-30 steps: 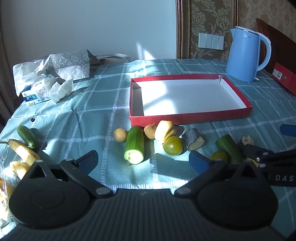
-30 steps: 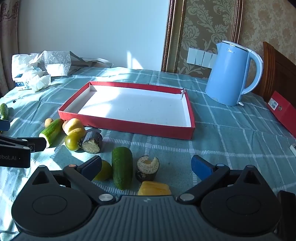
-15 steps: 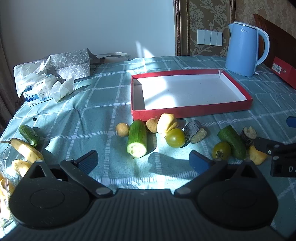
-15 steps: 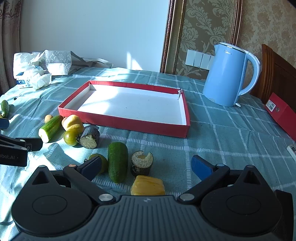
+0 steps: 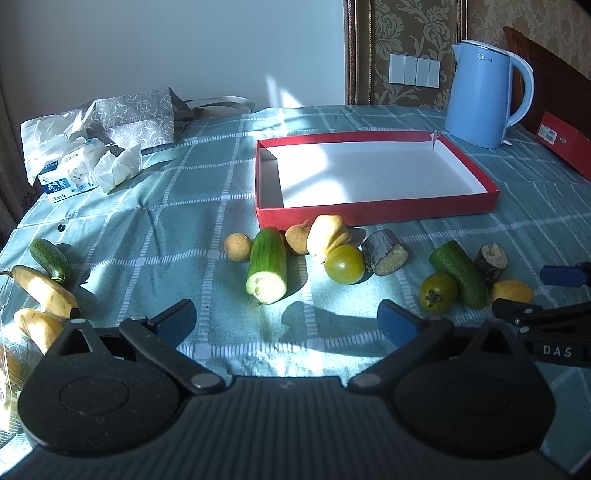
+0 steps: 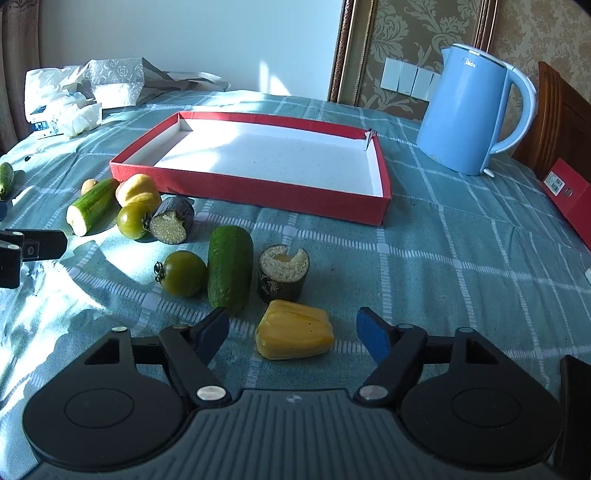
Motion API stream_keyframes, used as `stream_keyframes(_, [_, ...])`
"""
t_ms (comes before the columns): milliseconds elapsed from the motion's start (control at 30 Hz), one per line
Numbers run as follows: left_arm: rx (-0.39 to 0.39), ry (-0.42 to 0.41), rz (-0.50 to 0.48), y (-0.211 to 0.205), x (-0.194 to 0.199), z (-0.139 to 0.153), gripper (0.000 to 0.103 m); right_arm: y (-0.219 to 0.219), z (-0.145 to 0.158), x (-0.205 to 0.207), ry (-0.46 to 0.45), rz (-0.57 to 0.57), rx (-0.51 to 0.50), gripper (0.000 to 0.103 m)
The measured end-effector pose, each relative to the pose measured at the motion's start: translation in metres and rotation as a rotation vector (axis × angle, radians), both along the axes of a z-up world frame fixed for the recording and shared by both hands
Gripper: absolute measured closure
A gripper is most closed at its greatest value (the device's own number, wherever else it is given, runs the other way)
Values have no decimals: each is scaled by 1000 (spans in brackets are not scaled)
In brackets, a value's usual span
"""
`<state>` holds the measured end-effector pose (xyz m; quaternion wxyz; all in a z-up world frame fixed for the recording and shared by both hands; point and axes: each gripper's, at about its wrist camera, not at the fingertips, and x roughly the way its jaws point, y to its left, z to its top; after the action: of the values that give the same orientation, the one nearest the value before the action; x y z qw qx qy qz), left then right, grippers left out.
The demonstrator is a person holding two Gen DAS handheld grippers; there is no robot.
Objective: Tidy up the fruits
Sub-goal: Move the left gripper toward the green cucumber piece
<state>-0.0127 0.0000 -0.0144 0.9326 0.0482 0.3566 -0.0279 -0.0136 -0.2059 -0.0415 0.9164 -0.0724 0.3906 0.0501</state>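
place: home dining room | cues: checked tablecloth [image 6: 461, 258], blue kettle [image 6: 469, 114], damask wallpaper [image 6: 406, 33], wooden chair [image 6: 561, 110]

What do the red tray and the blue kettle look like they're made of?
Red tray: probably cardboard, matte red outside and plain white inside; its thin folded walls and torn corner flap suggest a box lid. Blue kettle: smooth, satin pale-blue shell with a white-edged handle, likely plastic, though painted metal can't be ruled out.
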Motion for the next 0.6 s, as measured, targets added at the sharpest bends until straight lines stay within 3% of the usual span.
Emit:
stream_keyframes(333, [-4, 8, 9, 3, 2, -4, 0, 3, -7, 6, 27, 15, -10, 33])
stream_keyframes(600, [-22, -15, -5, 7, 26, -8, 0, 3, 4, 1, -6, 34, 0, 32])
